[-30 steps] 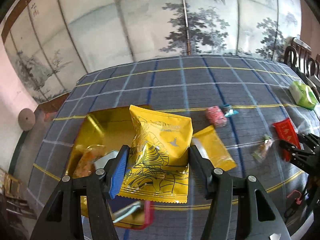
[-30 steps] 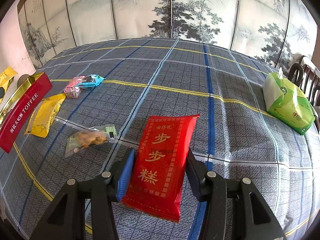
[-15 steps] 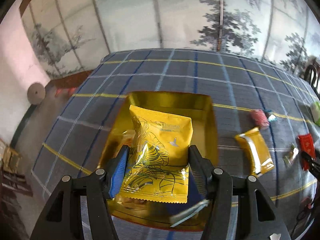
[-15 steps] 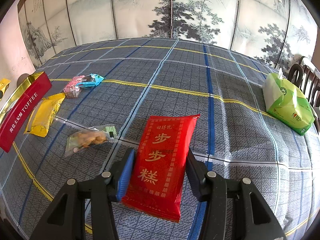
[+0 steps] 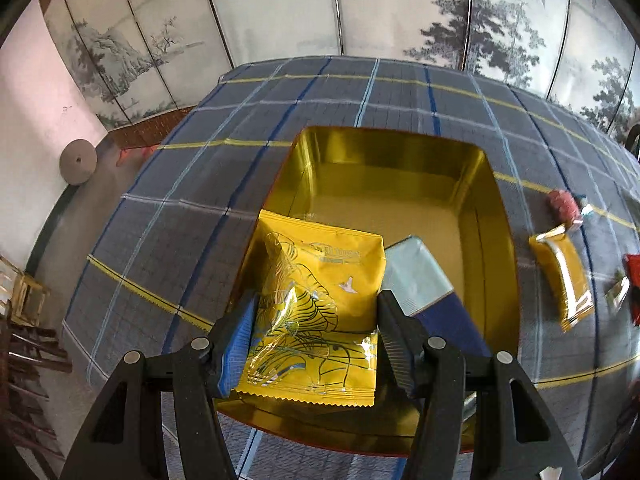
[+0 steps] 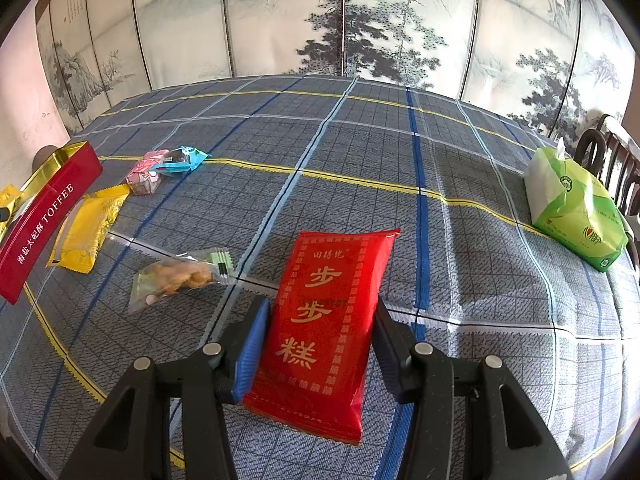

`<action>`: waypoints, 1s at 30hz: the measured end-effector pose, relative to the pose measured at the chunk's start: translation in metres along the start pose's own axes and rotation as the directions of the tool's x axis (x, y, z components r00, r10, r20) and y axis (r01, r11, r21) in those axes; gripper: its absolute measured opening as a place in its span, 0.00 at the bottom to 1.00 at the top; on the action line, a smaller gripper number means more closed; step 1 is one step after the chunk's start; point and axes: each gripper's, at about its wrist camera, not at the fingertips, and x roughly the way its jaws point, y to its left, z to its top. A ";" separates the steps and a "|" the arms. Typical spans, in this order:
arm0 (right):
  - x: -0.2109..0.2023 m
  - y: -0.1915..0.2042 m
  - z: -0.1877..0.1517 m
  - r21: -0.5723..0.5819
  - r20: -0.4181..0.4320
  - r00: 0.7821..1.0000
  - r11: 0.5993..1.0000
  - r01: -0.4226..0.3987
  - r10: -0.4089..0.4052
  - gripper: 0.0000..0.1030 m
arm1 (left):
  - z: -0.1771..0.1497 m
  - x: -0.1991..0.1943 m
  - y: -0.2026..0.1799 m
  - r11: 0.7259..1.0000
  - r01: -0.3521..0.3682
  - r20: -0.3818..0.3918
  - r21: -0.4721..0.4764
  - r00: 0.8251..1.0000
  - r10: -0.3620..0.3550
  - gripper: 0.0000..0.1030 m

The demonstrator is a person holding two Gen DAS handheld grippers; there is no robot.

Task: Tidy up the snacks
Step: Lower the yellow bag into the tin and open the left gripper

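My left gripper (image 5: 316,308) is shut on a yellow snack packet (image 5: 320,272) with a leaf print and holds it over the near left part of the open gold-lined tin (image 5: 400,152). A pale and dark blue packet (image 5: 420,280) lies inside the tin beside it. My right gripper (image 6: 320,312) is shut on a red packet (image 6: 336,264) with gold characters, low over the plaid tablecloth (image 6: 360,140). In the right wrist view the tin's red side (image 6: 48,216), marked TOFFEE, shows at the far left.
Loose on the cloth lie a long yellow packet (image 6: 86,232), a pink candy (image 6: 144,176), a blue candy (image 6: 182,160) and a clear packet of brown snacks (image 6: 180,276). A green tissue pack (image 6: 576,208) sits far right. A painted folding screen stands behind the table.
My left gripper has carried the yellow packet leftward and down, so it now hangs over the tin. The right gripper and red packet have stayed put.
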 end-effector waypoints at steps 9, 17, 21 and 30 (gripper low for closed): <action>0.000 0.001 0.000 -0.002 -0.003 1.000 1.000 0.002 -0.002 0.50 | -0.008 0.011 0.006 1.000 -0.017 -0.015 0.000 1.000 0.017 0.54; 0.002 -0.004 0.009 -0.003 -0.067 0.998 1.000 0.010 -0.010 0.50 | -0.010 0.012 0.002 1.000 -0.026 -0.014 0.015 1.000 0.027 0.54; 0.003 -0.005 0.013 0.017 -0.112 0.993 0.999 0.027 -0.025 0.50 | -0.009 0.012 0.002 1.000 -0.022 -0.016 0.017 1.000 0.022 0.54; 0.008 -0.009 0.020 0.056 -0.169 0.984 0.996 0.075 -0.064 0.48 | -0.009 0.013 0.003 1.000 -0.007 -0.023 0.015 1.000 0.007 0.55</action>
